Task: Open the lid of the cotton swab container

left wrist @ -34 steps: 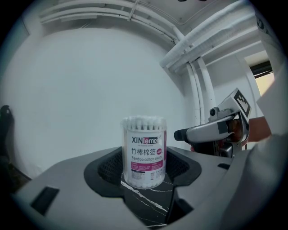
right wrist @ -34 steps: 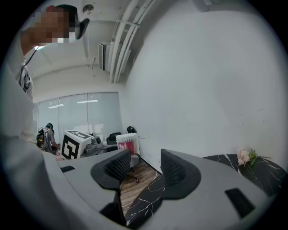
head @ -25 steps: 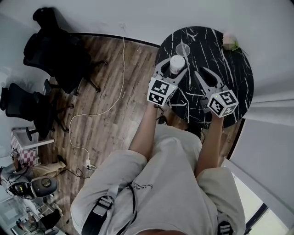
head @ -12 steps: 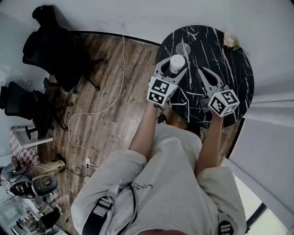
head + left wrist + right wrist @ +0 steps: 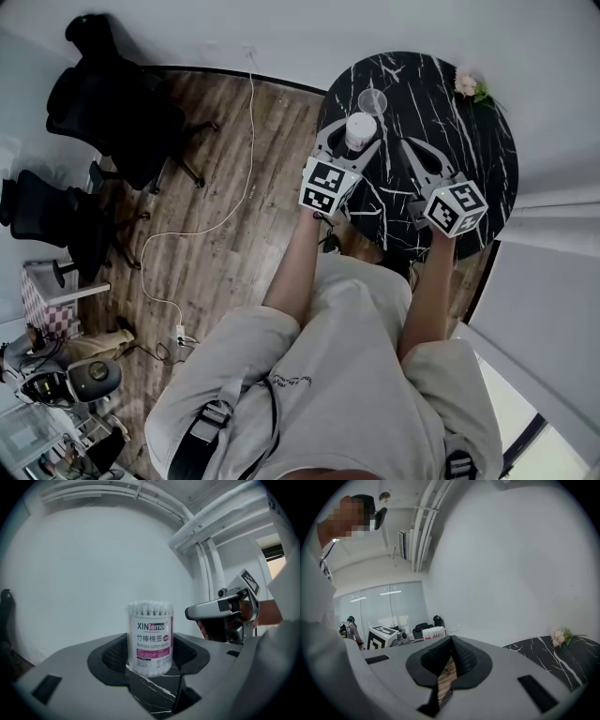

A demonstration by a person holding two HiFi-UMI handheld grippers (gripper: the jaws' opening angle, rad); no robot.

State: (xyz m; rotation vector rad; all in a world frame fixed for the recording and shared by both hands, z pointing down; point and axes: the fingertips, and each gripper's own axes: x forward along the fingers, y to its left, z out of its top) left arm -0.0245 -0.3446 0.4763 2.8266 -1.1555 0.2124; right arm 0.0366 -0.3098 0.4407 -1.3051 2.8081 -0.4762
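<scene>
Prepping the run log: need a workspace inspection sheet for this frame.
Surface: round black marble table.
Job's things: cotton swab container upright between the left tool's jaws; clear round piece beyond it, possibly the lid.
Clutter: pink flowers at the table's far edge.
Grippers: left tool around the container, contact unclear; right tool just closed, shut, empty.
Cables: white cable across the wooden floor.
Surroundings: black office chairs.

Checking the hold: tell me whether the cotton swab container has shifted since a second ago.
No. The cotton swab container stands where it did, near the table's left rim.
</scene>
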